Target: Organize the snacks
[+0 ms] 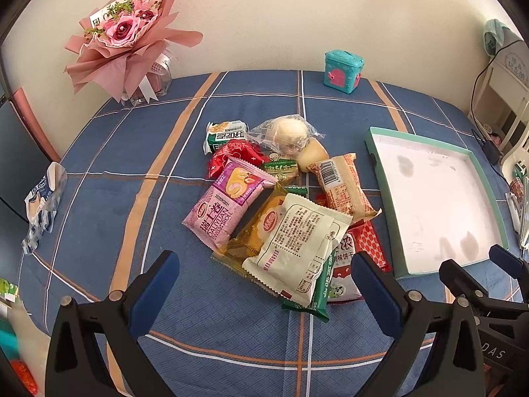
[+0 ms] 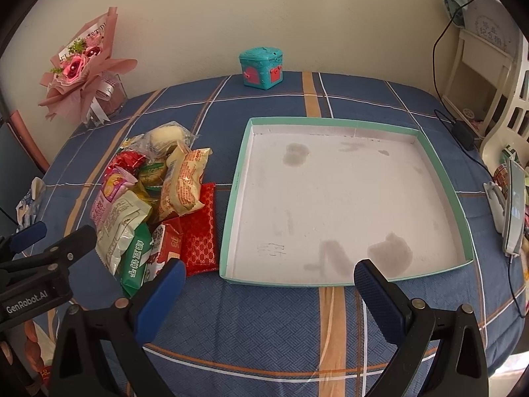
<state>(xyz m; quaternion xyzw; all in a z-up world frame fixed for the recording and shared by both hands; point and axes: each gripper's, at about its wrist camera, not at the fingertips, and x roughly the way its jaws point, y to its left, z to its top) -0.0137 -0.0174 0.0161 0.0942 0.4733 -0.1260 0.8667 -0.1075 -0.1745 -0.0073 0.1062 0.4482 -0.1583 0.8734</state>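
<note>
Both pairs of fingers spread wide, holding nothing, above the blue plaid surface (image 2: 264,324).

Just beyond the left gripper (image 1: 264,276) fingers lies the snack pile (image 1: 277,198); ahead of the right gripper (image 2: 269,281) fingers sits the green-rimmed tray (image 2: 458,205), snacks just left of it, a teal box (image 2: 262,67) far behind.

— Items noted at the wall?
— Pink paper bouquet (image 1: 127,29) in a glass vase, left; teal toy chest (image 2: 262,67) at the back edge of the plaid-covered bench (image 2: 264,317).
— Elsewhere?
— Crumpled wrapper (image 1: 43,205), left edge.
</note>
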